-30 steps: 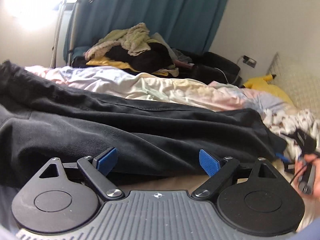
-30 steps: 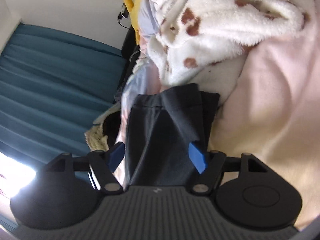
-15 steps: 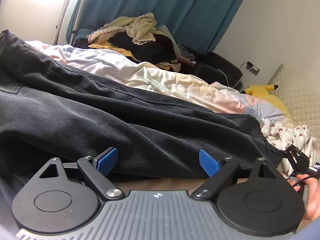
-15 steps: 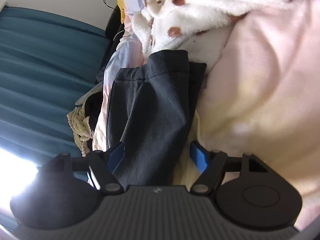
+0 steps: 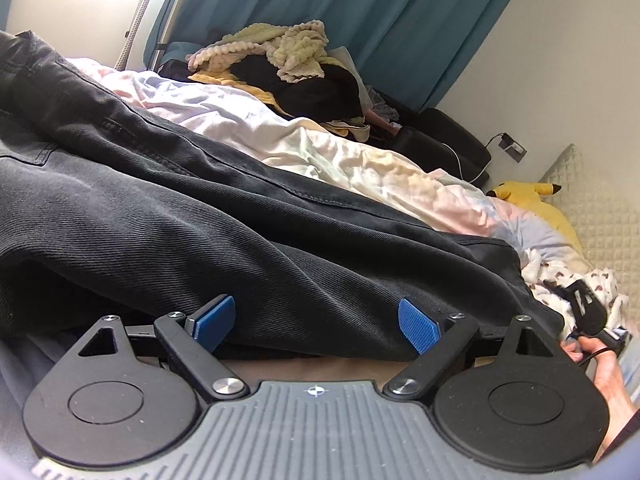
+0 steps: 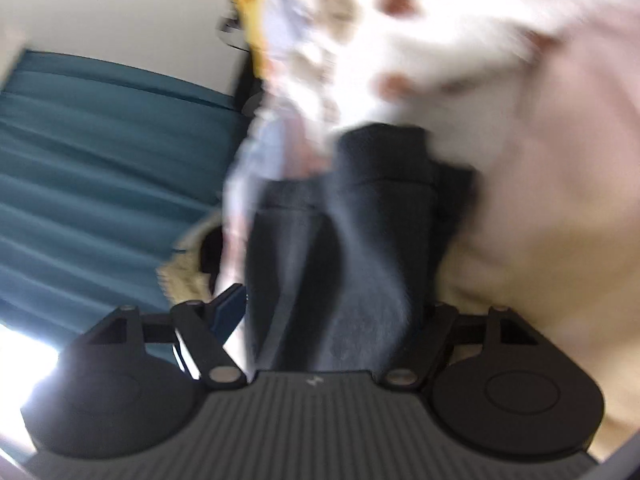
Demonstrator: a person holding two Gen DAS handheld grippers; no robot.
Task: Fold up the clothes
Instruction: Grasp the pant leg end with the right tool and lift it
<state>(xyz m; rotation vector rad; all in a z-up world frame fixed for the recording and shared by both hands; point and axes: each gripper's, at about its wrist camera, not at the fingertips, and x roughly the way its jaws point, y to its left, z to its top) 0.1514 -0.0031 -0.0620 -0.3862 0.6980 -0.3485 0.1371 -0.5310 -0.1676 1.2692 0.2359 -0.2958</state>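
Two wrist-camera views look across a bed strewn with laundry. In the left wrist view, the left gripper (image 5: 316,322) sits low at the near edge of a pair of black jeans (image 5: 208,216), which lie stretched across the bed from the upper left to the lower right. Its two blue pads (image 5: 212,322) stand spread wide apart with nothing pinched between them; the denim's edge lies just beyond the tips. Behind the jeans runs a rumpled pale bedsheet (image 5: 340,152) with pastel patches, and beyond that a heap of clothes (image 5: 288,72) topped by a cream knitted piece, in front of a teal curtain (image 5: 360,8). A yellow plush toy (image 5: 524,196) rests near a quilted pillow (image 5: 596,208) at the right, with a white fleece with brown spots (image 5: 560,280) beside it. At the far right edge a person's hand (image 5: 604,364) holds the handle of the other tool. The right wrist view is blurred by motion. There the right gripper (image 6: 332,312) reaches over the hem end of the jeans (image 6: 352,240), and its jaws have just been opening wider; dark fabric lies between the fingers, covering the right-hand pad, while the left-hand pad (image 6: 228,312) stands clear beside the cloth, so the denim looks straddled, not squeezed. Pale pink bedding (image 6: 560,160) fills the right side of that view.
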